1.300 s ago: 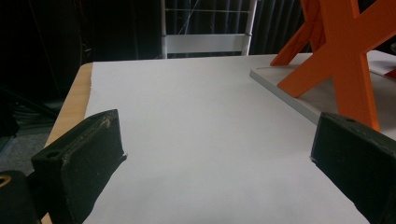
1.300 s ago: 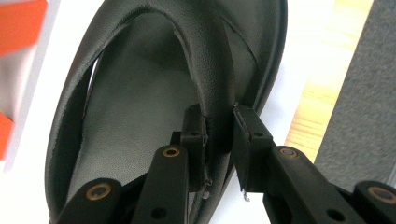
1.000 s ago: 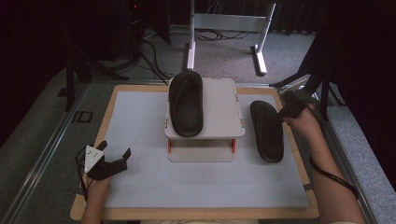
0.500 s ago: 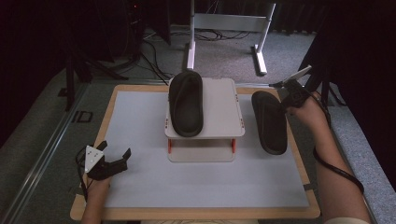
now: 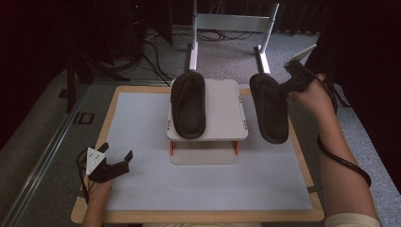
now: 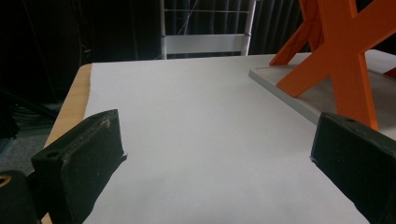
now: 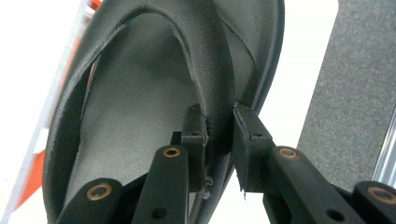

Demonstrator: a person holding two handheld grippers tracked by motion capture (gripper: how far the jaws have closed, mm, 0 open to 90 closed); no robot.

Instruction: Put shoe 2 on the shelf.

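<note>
We have the right tongs (image 5: 289, 84) clamped on the strap of a black slipper (image 5: 269, 108), and the right gripper view shows the pads (image 7: 243, 135) pinching that strap from both sides, close to where it meets the sole. In the high view the slipper hangs off the tabletop (image 5: 142, 142), just to the right of the small white rack (image 5: 222, 113), its length running toward us and its near end drooping a little. A second black slipper (image 5: 188, 104) already lies on the left half of the rack's top, so we judge the free right half to be where ours belongs.

The left tongs (image 5: 113, 163) rest at the near left corner of the tabletop with jaws wide apart and nothing between them; the left gripper view looks across bare white surface toward the rack's orange legs (image 6: 336, 56).

We expect the slipper to be light and soft: the strap folds under the pads, and the sole looks like flexible foam or rubber. Held by the strap alone, it will likely swing and tilt, so we should move slowly and let the sole settle flat before letting go. The strap is the natural hold, thin enough for the jaws and unlikely to slip; the smooth thick sole edge would be a poorer choice
</note>
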